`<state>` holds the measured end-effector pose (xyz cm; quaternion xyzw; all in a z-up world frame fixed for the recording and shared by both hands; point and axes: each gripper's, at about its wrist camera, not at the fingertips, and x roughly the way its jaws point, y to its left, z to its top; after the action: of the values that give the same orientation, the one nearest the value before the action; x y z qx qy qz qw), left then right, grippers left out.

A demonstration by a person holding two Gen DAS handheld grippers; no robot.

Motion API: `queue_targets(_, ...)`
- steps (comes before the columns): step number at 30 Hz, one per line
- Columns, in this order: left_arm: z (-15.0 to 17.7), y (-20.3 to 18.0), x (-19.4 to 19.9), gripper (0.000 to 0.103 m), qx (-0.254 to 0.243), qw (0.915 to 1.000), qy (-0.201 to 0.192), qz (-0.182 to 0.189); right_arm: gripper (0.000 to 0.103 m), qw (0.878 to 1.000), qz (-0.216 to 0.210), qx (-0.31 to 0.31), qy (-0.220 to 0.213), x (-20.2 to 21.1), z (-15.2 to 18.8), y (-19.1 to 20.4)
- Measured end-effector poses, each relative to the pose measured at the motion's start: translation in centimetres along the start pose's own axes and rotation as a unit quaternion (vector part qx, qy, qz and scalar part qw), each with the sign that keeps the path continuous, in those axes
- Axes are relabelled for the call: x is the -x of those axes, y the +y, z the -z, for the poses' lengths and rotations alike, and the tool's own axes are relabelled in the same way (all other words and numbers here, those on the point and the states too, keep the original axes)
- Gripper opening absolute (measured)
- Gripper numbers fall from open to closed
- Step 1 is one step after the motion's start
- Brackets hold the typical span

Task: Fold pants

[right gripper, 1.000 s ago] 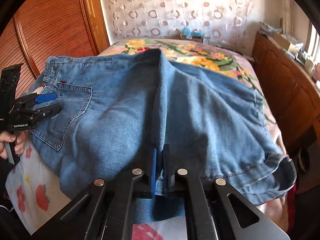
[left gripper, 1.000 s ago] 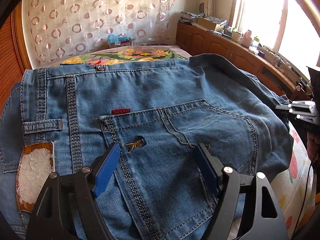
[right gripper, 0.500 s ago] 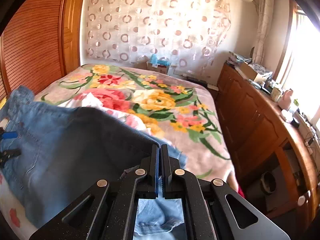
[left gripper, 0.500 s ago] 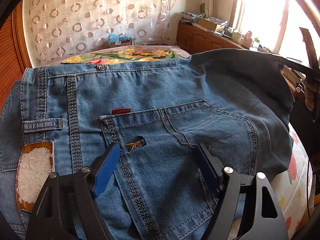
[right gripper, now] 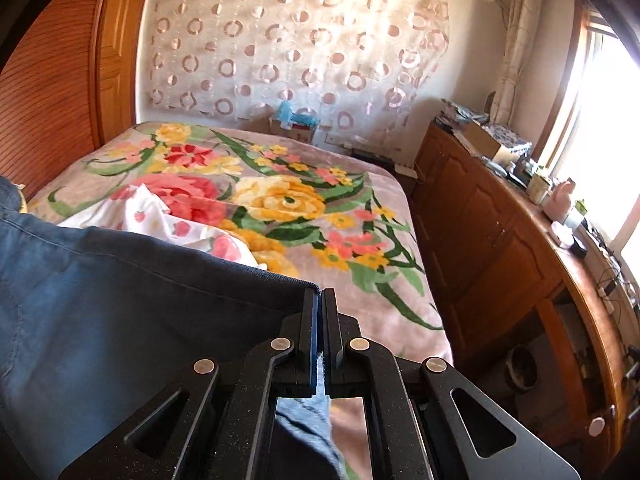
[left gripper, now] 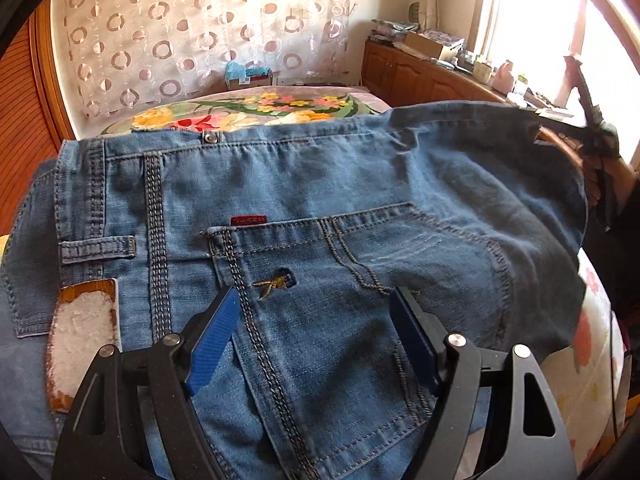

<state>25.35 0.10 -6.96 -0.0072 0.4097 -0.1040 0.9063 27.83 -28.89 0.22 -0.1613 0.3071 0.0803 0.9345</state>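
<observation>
Blue jeans (left gripper: 360, 208) lie back side up on the bed, with a back pocket (left gripper: 360, 280), a red tab and a worn leather patch (left gripper: 80, 332) showing. My left gripper (left gripper: 316, 320) is open, its blue pads (left gripper: 214, 336) standing either side of the pocket just over the denim. My right gripper (right gripper: 319, 298) is shut on an edge of the jeans (right gripper: 120, 312) and holds it lifted off the bed. In the left wrist view the right gripper (left gripper: 568, 130) shows at the far right, and the raised denim is pulled taut toward it.
A floral blanket (right gripper: 288, 200) covers the bed, with a white strawberry-print sheet (right gripper: 160, 216) under the jeans. A long wooden cabinet (right gripper: 500, 248) with clutter on top runs along the right under a bright window. A wooden wardrobe (right gripper: 52, 80) stands at the left.
My right gripper has risen and swung away to the right with the denim edge, pulling that side of the jeans up off the bed. The left gripper has stayed put.
</observation>
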Motion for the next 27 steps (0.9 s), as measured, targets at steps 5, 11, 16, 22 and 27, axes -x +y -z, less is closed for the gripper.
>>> queue_targets(5,-0.1,0.0,1.1,0.078,0.002,1.0000,-0.008,0.003,0.001,1.000,0.008,-0.002,0.021,-2.0,-0.6,0.1)
queue_targets(11,0.1,0.3,2.2,0.078,0.002,0.9999,-0.017,0.003,0.006,0.999,0.004,-0.022,0.028,-1.4,-1.7,-0.2)
queue_targets(16,0.4,0.4,2.8,0.078,0.004,0.9997,-0.023,0.005,0.033,0.999,-0.002,-0.039,0.017,0.9,-1.0,-1.1)
queue_targets(22,1.1,0.5,3.1,0.078,0.008,0.9996,-0.025,0.009,0.055,0.998,-0.026,-0.062,0.004,6.0,2.3,-1.7)
queue_targets(27,1.5,0.3,3.4,0.078,0.008,0.9995,-0.027,0.014,0.058,0.995,-0.045,-0.088,0.019,8.9,5.9,-2.6)
